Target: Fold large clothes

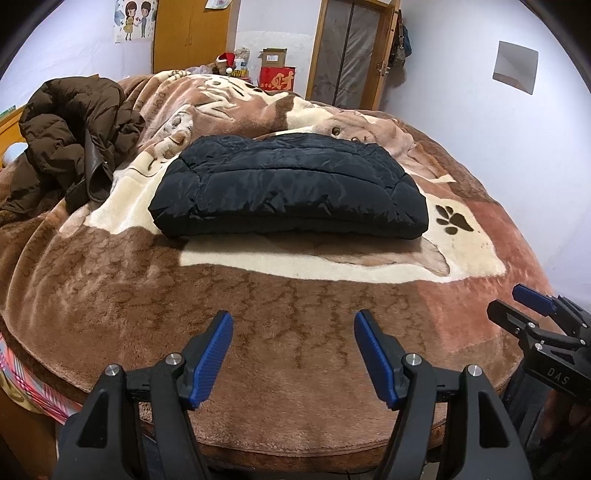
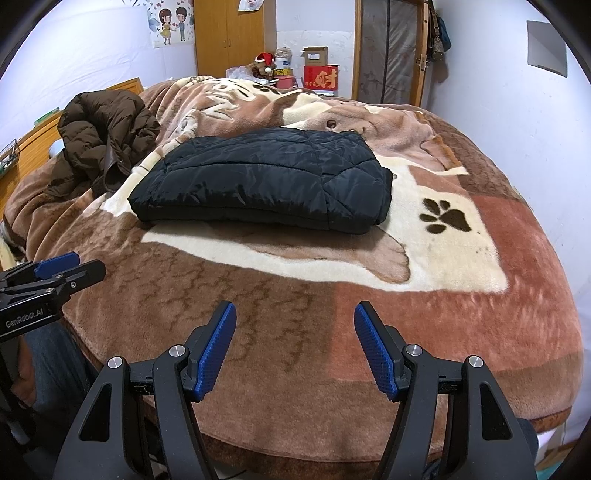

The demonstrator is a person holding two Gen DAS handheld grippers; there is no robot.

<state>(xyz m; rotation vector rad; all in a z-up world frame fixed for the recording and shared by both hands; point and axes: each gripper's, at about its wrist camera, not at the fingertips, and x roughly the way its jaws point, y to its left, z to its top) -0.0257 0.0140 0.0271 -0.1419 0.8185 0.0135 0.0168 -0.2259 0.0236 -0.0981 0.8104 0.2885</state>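
Observation:
A black quilted jacket (image 1: 291, 188) lies folded into a flat rectangle in the middle of the bed; it also shows in the right wrist view (image 2: 266, 181). My left gripper (image 1: 293, 325) is open and empty, held above the bed's near edge, well short of the jacket. My right gripper (image 2: 295, 315) is open and empty too, at the near edge. Each gripper shows at the side of the other's view: the right one (image 1: 532, 299) and the left one (image 2: 61, 264).
A brown puffer coat (image 1: 70, 136) lies crumpled at the bed's far left, also in the right wrist view (image 2: 103, 144). A brown and cream plush blanket (image 1: 295, 295) covers the bed. Boxes (image 1: 277, 74) and a wardrobe (image 1: 190, 33) stand behind; a wall is on the right.

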